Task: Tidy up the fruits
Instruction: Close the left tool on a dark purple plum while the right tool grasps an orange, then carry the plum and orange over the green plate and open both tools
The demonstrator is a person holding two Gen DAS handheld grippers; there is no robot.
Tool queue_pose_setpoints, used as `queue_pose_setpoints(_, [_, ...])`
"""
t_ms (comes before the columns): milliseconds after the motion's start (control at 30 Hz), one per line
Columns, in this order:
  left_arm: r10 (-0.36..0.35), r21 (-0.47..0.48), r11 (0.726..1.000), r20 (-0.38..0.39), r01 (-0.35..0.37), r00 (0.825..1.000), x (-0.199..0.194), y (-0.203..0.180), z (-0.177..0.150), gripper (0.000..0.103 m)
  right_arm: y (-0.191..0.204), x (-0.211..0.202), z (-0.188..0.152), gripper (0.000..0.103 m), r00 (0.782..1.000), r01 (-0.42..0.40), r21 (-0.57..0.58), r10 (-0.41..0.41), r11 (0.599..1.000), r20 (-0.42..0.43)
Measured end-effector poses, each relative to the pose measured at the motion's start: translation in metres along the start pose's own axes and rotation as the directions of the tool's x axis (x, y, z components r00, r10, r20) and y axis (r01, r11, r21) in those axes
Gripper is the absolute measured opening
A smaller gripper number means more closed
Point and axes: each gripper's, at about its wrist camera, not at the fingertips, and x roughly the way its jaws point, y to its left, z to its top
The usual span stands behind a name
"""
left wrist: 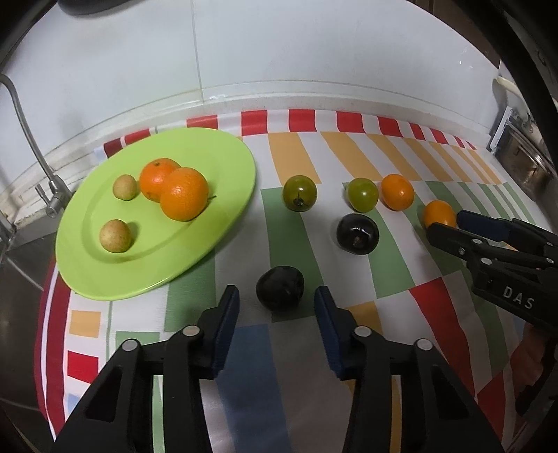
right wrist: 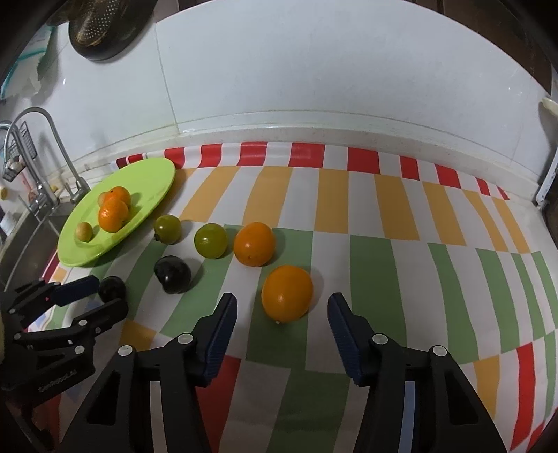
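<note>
A green plate at the left holds two oranges and two small pale fruits. On the striped cloth lie two green fruits, two dark plums and two more oranges. My left gripper is open around the near dark plum, with a small gap at each pad. The other plum lies further back. My right gripper is open around the near orange, its pads clear of the skin. The second loose orange sits behind it.
A sink with a metal faucet lies left of the plate. The white tiled wall closes the back, with a dark colander hanging on it. A metal fixture stands at the far right. The striped cloth stretches right.
</note>
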Motion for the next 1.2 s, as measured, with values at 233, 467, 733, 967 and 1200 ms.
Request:
queue_pose_setpoints(233, [-0.02,0.001,1.0,0.006,0.02,1.0,0.002,0.001,0.001,0.027,0.0,0.009,0.001,0.042,1.0,-0.008,-0.008,0.008,1.0,-0.02])
queue_pose_setpoints(467, [-0.028,0.013,1.0,0.026,0.028,0.999,-0.005,0.0,0.001,0.027,0.006,0.004,0.001,0.034,1.0,-0.007,-0.036,0.006,0.999,-0.012])
queue_pose_setpoints(733, [-0.026,0.025,0.999,0.09,0.024,0.996,-0.031,-0.002,-0.003,0.027,0.017,-0.02,0.001,0.034,0.999,-0.045,-0.052,0.046,0.998,0.019])
queue_pose_setpoints(967, [-0.03,0.038,0.999,0.121,0.026,0.992,-0.057,-0.003,-0.005,0.027,0.025,-0.048,0.003,0.034,0.995,-0.081,-0.063,0.085,0.995,0.056])
queue_pose_setpoints(1200, [-0.021,0.031,0.999,0.18,0.016,0.983,-0.085,-0.001,-0.006,0.027,0.041,-0.071,0.006,0.034,0.988,-0.108,-0.088,0.116,0.99,0.102])
